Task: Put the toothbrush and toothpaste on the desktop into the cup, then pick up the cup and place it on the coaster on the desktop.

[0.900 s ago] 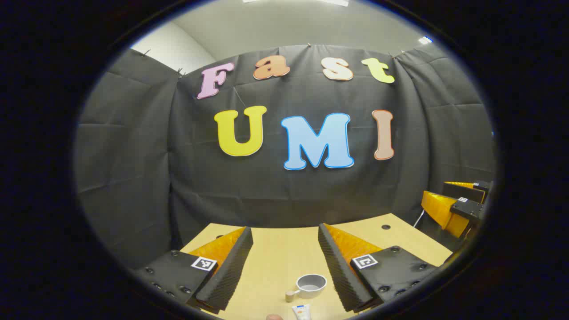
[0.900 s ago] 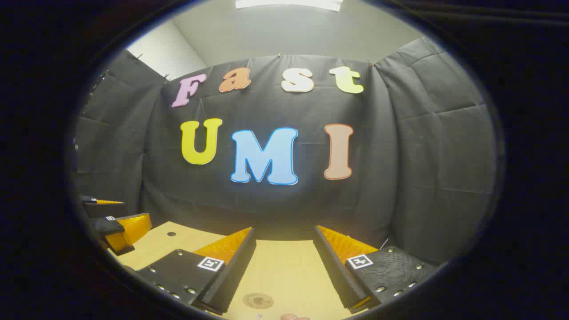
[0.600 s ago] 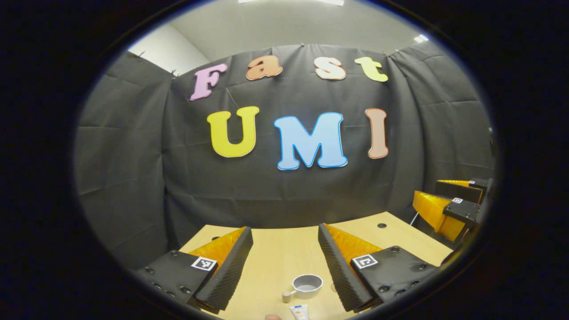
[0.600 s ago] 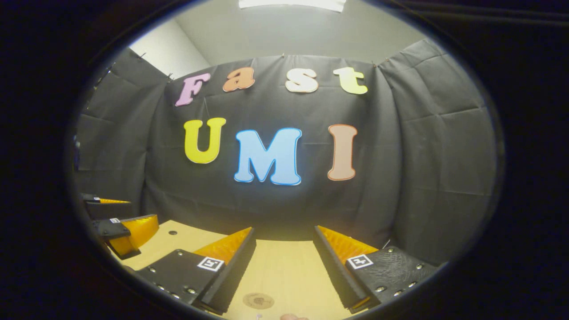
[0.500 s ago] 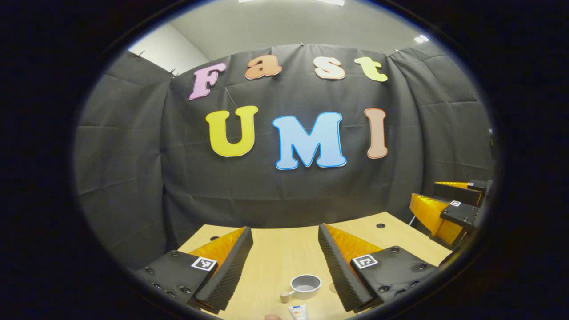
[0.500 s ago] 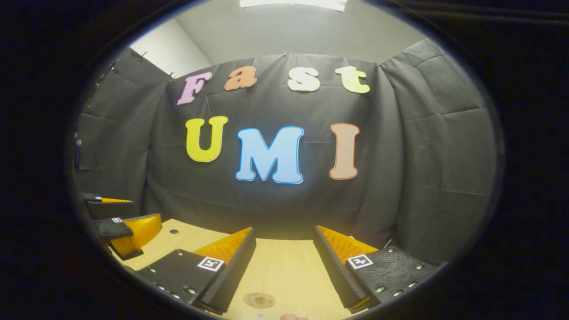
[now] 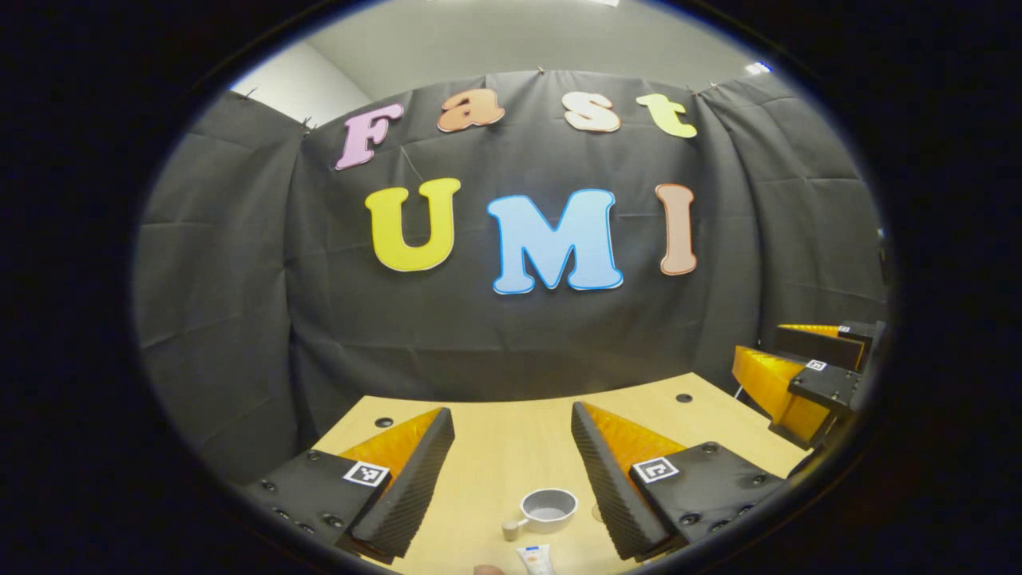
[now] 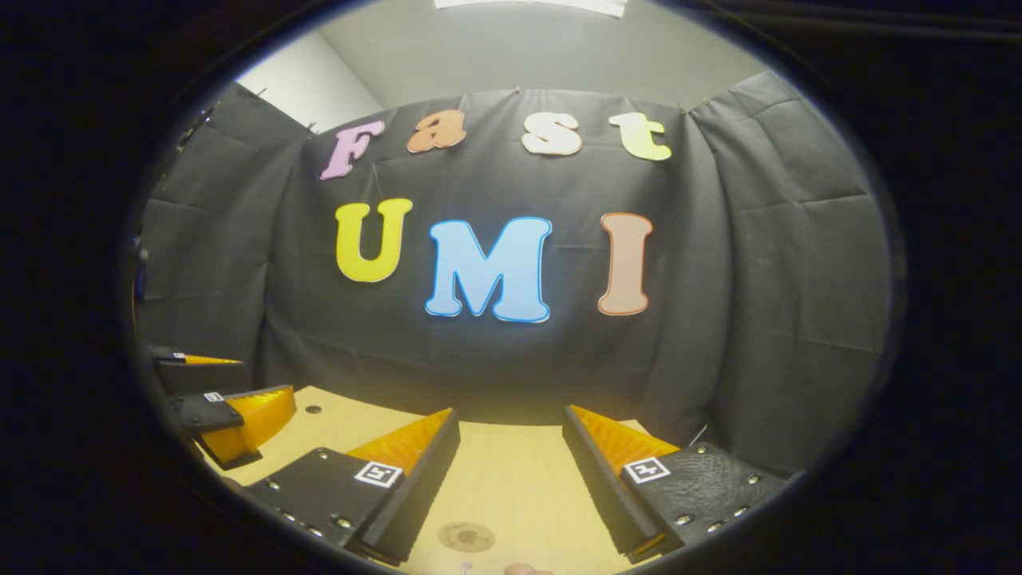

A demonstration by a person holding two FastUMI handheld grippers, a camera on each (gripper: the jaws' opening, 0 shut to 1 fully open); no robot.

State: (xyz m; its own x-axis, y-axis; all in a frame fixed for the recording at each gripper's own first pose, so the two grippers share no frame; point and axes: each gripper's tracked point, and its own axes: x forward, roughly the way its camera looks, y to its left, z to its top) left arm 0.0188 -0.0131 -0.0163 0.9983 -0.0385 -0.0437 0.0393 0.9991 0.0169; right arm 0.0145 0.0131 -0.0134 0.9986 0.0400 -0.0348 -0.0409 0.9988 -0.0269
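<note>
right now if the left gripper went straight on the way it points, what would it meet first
Probably nothing on the desk: the open left gripper points level, above the small grey cup and the light wooden desktop. First in line looks like the black cloth wall, though depth is unclear.

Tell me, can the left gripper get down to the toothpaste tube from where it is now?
Probably yes. The left gripper is open and holds nothing, and the toothpaste tube lies on the desktop just below and between its fingers, beside the cup, with nothing over it.
</note>
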